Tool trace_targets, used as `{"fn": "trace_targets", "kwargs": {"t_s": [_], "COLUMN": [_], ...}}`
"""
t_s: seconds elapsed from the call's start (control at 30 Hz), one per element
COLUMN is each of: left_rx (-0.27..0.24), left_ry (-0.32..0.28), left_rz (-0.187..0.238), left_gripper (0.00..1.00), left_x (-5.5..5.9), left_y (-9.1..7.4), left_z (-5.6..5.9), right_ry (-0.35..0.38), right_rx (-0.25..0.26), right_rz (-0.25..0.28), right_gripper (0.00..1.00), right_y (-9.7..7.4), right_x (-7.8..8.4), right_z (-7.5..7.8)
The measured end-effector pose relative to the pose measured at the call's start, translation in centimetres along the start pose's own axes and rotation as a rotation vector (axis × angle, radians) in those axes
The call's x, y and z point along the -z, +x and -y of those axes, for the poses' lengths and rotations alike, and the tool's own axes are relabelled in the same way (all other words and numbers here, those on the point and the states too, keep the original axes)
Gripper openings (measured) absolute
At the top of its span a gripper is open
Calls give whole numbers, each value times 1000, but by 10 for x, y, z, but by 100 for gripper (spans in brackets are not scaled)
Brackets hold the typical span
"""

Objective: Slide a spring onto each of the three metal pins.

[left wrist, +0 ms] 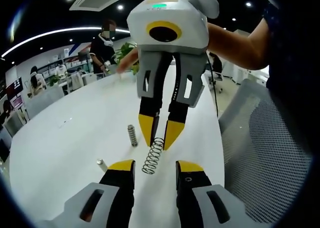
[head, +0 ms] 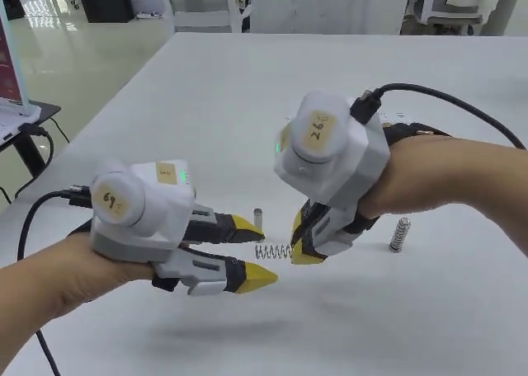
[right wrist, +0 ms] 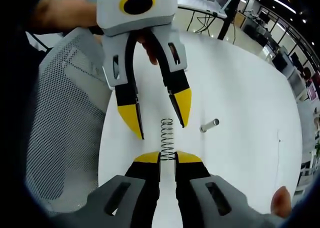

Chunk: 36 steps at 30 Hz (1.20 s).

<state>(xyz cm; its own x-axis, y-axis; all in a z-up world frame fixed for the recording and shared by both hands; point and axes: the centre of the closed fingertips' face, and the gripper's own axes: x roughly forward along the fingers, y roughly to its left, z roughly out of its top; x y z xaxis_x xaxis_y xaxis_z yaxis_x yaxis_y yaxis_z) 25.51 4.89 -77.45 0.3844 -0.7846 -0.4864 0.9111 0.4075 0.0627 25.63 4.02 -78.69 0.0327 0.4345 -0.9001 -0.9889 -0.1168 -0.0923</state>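
Spring, thin and stretched out level, is pinched at one end by the right claw, whose yellow-tipped jaws are clenched on it. In the right gripper view the coil runs straight out from between those closed tips. Its free end reaches into the gap between the jaws of the left claw. That claw faces it from the other side, its jaws spread apart and gripping nothing; whether the coil brushes either tip I cannot tell. Both claws hang above the white surface, and their shadow lies on it nearer the person. Just behind the claw tips a short metal pin stands upright on the surface with nothing on it. A second spring, shorter and tighter-wound, stands on the surface to the right of the right claw, leaning slightly and well apart from the pin. A black cable leaves the top of the right gripper and curves off past the person's forearm. In the left gripper view a grey mesh chair sits beside the edge of the surface.
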Motion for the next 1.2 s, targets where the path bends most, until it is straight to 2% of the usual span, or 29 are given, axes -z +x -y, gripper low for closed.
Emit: {"fn": "trace_targets", "kwargs": {"t_s": [0.3, 0.73, 1.2], "left_rx": [3, -9, -4], "left_ry": [14, 42, 64], "left_rz": [8, -2, -27], "left_gripper": [18, 6, 4], "left_x": [-1, 0, 6], "left_y": [2, 3, 4], "left_z": [2, 1, 4], "right_ry": [-18, -32, -48], "right_rx": [-9, -12, -5], "right_rz": [-4, -13, -6], "right_gripper": [8, 8, 8], "right_y": [-1, -2, -7], "right_x": [-3, -2, -9], "right_z": [-4, -6, -8]}}
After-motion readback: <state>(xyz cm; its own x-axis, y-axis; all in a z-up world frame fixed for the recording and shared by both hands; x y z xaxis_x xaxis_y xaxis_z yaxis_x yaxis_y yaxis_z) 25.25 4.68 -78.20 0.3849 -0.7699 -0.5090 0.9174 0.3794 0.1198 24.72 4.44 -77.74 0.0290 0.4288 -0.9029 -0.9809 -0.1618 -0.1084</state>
